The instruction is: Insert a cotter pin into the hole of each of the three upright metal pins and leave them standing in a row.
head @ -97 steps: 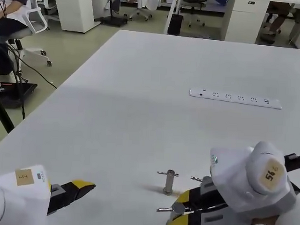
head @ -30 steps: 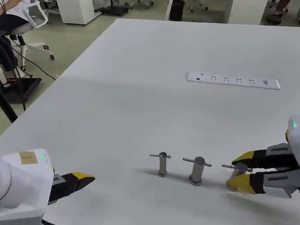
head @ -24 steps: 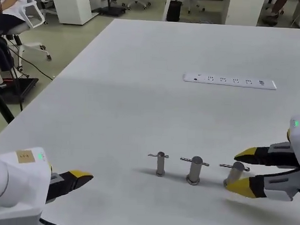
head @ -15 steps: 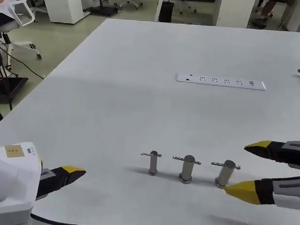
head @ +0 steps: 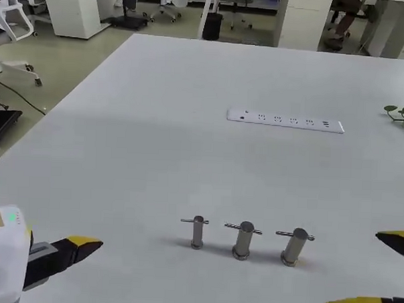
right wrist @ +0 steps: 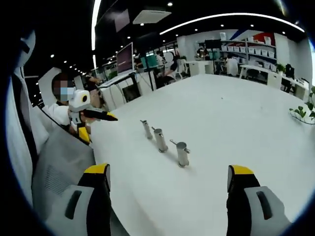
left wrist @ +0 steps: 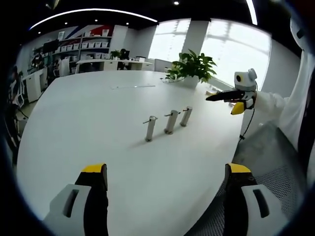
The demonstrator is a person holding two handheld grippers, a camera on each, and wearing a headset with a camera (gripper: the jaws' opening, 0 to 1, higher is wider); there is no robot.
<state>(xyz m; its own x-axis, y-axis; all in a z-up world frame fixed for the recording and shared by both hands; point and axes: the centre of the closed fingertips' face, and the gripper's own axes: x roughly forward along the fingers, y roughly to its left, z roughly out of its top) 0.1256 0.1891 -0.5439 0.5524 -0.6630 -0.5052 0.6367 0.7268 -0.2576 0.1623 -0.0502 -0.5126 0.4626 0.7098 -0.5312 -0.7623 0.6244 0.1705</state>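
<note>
Metal pins [head: 242,240] x3 stand upright in a row on white surface [head: 155,143]; cotter pin [head: 243,228] thru top of each; left claw [left wrist: 166,169] jaws wide apart, well left of row; right claw [head: 370,271] jaws apart, near row's right end, touching nothing; power strip [head: 285,121] lies farther back.

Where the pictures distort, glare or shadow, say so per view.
Head view: even light, faint shadows beside the three pins. Left gripper view: fisheye curves the table, windows glare. Right gripper view: same curve, ceiling lights arc.
</note>
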